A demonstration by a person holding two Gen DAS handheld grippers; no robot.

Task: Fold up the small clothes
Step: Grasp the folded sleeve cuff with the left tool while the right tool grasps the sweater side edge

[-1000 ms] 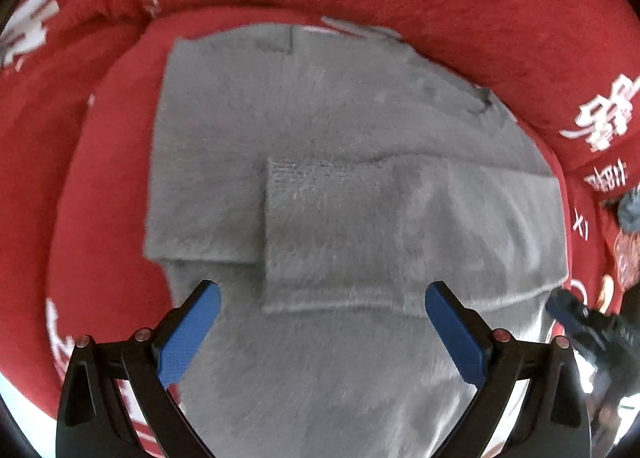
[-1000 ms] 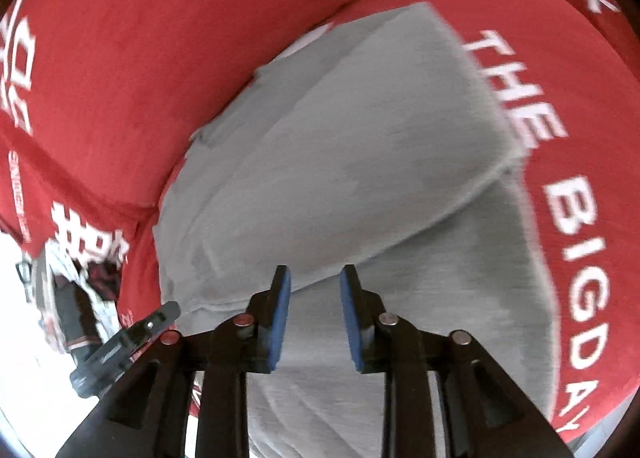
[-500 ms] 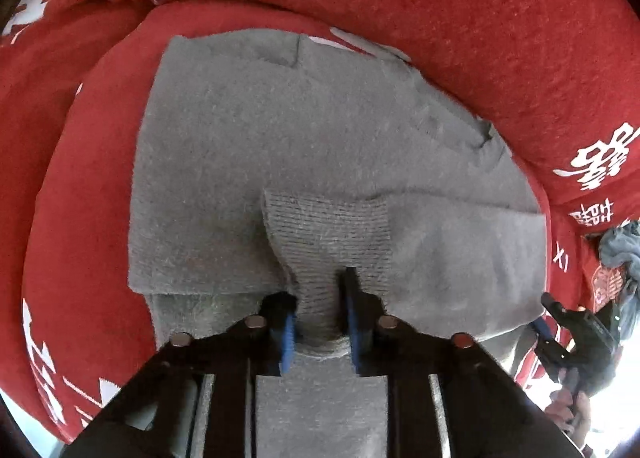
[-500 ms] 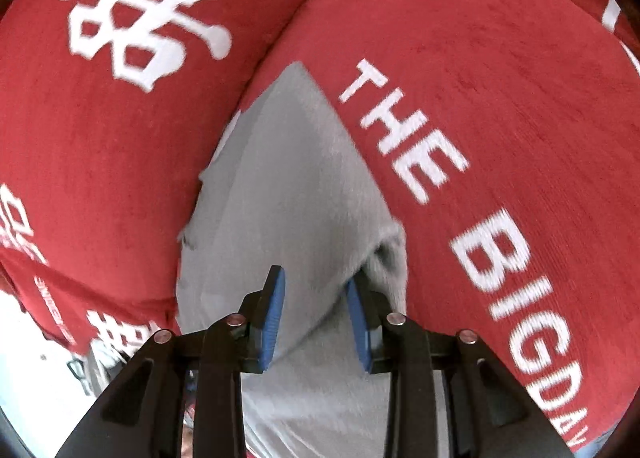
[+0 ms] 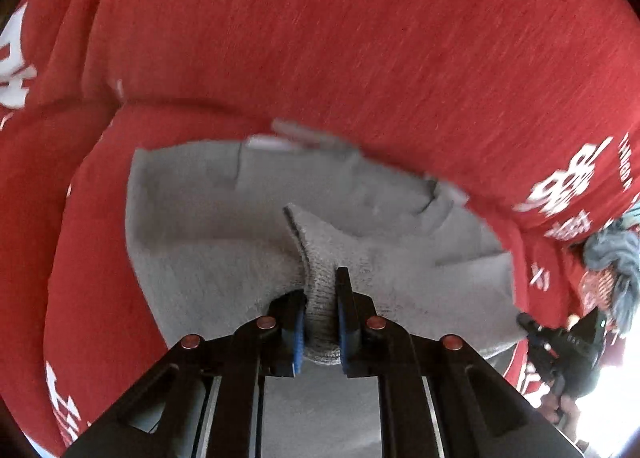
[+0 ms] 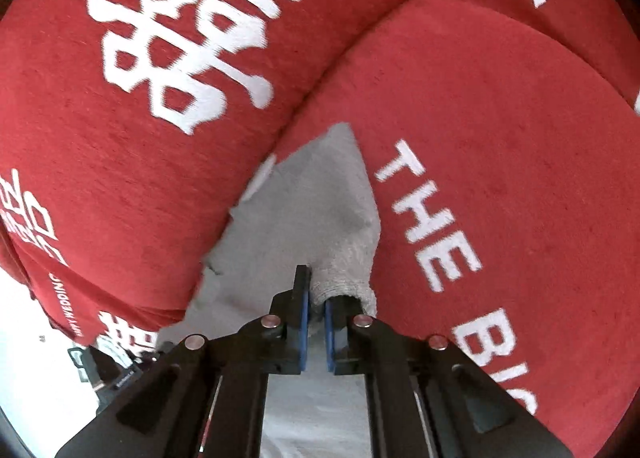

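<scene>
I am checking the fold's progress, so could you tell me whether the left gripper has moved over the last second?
Yes. The left gripper closed on the grey sweater's ribbed cuff and tilted up: the red cushion fills more of its view.

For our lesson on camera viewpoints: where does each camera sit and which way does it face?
Left wrist: on the left gripper, facing forward over its fingers, shut on the grey garment; a person's hand shows at the right edge.
Right wrist: on the right gripper, facing forward, shut on the same garment's edge.
Shared: grey garment and red sofa cover.
</scene>
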